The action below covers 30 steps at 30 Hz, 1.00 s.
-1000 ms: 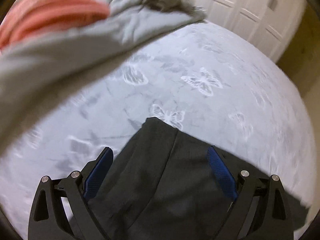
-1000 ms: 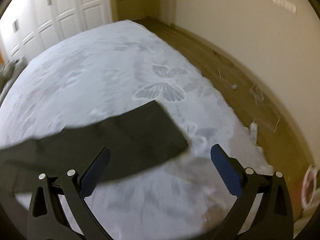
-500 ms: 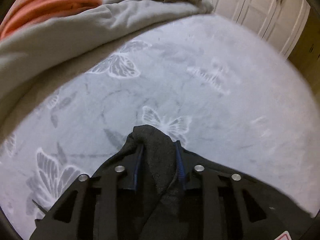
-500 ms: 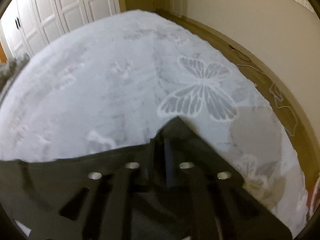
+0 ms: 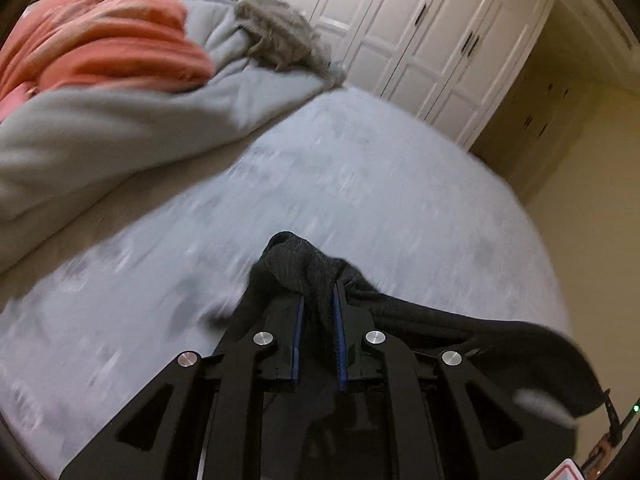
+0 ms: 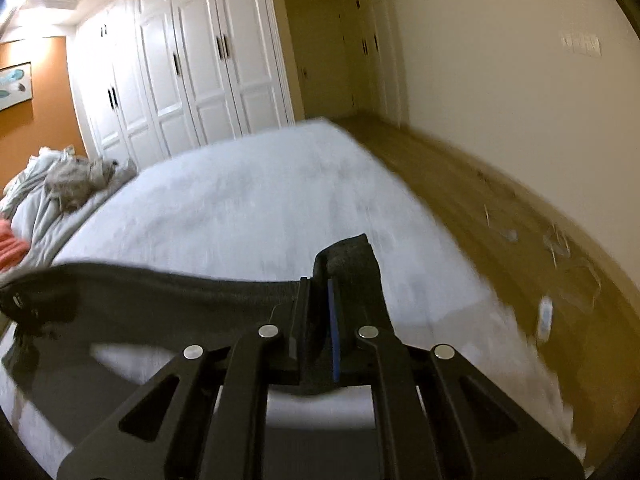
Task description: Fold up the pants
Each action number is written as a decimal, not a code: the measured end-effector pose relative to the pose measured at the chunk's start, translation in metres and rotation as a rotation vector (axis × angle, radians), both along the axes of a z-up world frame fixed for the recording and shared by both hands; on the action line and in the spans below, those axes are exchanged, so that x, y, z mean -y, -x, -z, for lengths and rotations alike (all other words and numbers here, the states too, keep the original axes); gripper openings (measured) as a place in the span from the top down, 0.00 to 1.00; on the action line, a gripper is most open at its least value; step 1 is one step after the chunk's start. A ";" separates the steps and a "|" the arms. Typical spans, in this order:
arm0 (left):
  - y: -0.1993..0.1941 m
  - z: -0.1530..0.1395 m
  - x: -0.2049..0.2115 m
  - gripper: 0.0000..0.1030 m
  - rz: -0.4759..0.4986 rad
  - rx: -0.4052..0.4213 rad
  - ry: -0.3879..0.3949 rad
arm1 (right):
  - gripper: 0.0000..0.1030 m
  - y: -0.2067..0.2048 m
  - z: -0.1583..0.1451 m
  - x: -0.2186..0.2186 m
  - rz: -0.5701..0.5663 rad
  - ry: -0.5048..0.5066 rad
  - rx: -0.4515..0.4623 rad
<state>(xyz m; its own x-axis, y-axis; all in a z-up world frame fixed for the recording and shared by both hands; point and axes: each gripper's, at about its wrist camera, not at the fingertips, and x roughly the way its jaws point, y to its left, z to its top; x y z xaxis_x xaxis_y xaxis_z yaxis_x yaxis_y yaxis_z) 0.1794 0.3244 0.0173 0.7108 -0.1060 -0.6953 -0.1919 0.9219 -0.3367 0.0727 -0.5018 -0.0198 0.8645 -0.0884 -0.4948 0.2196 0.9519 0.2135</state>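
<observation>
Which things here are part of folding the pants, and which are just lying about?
Part of the job:
pants, gripped at two spots
left gripper, shut on the pants
right gripper, shut on the pants
bed, under the pants

Lying about:
grey blanket
orange blanket
wardrobe
scraps on the floor

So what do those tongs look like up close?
Both look alike. The left tongs and right tongs are matte black, with angular arms that have triangle cut-outs, round silver bolts and blue ribbed pads inside the fingers.
</observation>
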 end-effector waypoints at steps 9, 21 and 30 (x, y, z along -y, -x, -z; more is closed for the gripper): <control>0.080 0.060 -0.018 0.58 -0.152 -0.109 0.264 | 0.85 0.089 0.061 0.018 0.108 -0.147 -0.190; 0.045 0.095 0.004 0.29 -0.210 -0.168 0.622 | 0.13 0.085 0.023 -0.016 0.107 -0.468 -0.076; 0.023 0.125 -0.012 0.85 -0.160 -0.211 0.817 | 0.29 0.031 0.069 -0.008 0.177 -0.567 -0.220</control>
<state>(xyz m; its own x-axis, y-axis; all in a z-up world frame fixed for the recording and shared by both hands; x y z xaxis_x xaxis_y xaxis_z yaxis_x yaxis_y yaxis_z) 0.1560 0.3368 -0.1075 0.6243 -0.5404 -0.5641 -0.4326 0.3621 -0.8256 0.0417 -0.4934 -0.0890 0.7335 0.1073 -0.6712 0.4599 0.6489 0.6062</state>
